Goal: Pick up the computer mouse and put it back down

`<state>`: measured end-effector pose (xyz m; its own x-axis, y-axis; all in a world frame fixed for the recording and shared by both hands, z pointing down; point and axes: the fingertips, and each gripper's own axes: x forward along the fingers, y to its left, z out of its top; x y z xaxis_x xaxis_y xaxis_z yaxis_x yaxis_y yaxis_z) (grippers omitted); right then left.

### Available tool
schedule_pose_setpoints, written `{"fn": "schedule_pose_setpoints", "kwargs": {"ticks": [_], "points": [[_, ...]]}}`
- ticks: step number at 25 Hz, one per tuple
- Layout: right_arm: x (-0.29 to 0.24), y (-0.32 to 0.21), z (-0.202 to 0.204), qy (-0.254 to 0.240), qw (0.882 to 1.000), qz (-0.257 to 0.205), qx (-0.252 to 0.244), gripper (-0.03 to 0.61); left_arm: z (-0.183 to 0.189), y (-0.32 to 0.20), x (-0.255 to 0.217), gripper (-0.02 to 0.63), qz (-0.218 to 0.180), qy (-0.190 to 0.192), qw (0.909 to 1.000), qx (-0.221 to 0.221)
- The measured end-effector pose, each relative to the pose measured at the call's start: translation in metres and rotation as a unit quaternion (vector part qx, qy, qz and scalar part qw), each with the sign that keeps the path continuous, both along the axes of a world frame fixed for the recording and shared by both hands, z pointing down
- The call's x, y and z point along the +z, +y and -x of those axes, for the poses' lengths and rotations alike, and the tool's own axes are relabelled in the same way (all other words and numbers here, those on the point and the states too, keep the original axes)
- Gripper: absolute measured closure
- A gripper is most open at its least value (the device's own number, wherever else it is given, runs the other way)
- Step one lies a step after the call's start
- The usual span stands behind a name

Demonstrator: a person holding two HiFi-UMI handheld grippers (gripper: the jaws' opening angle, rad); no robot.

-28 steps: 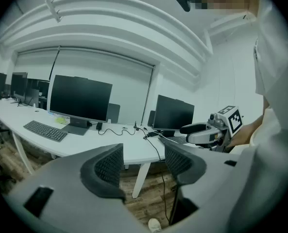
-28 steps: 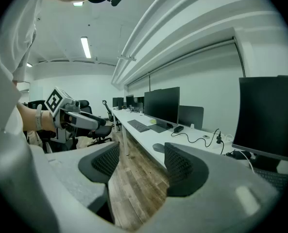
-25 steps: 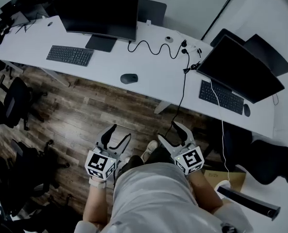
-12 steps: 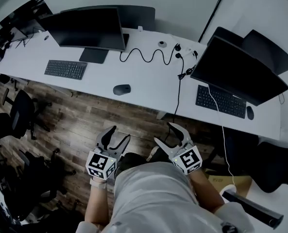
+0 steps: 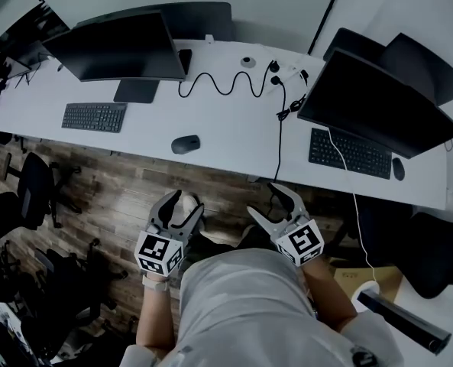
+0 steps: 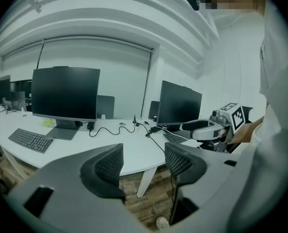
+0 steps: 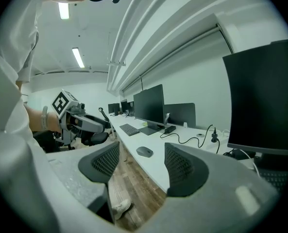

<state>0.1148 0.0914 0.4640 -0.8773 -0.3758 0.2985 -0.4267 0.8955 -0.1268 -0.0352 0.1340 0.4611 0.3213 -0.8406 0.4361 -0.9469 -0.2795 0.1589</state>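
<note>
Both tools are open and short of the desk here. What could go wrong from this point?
1. The mouse lies near the front edge of the desk; a clumsy grab could knock it off.
2. A black cable drops over that edge just ahead of the right tool and could snag it.

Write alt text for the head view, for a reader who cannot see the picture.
Seen from above, a person holds two open, empty grippers, the left gripper and the right gripper, over a wooden floor, short of a long white desk. A dark computer mouse lies near the desk's front edge, right of a keyboard.
</note>
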Motion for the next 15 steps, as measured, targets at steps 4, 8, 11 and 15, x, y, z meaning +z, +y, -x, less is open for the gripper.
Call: {"fn": "schedule_pose_setpoints", "kwargs": {"ticks": [4,8,11,15], "points": [[0.003,-0.017,0.016,0.012,0.999,0.001,0.030,0.290,0.023,-0.022,0.006,0.350,0.006,0.005,0.9996,0.028],[0.000,-0.037,0.046,0.021,0.998,0.000,0.059,0.290,0.057,-0.047,0.012,0.350,0.013,0.004,0.9980,0.061],[0.000,-0.052,0.070,0.026,0.996,0.003,0.084,0.290,0.085,-0.070,0.018,0.350,0.021,0.004,0.9961,0.085],[0.002,-0.069,0.103,0.032,0.993,0.006,0.116,0.290,0.117,-0.097,0.025,0.350,0.029,0.005,0.9921,0.121]]}}
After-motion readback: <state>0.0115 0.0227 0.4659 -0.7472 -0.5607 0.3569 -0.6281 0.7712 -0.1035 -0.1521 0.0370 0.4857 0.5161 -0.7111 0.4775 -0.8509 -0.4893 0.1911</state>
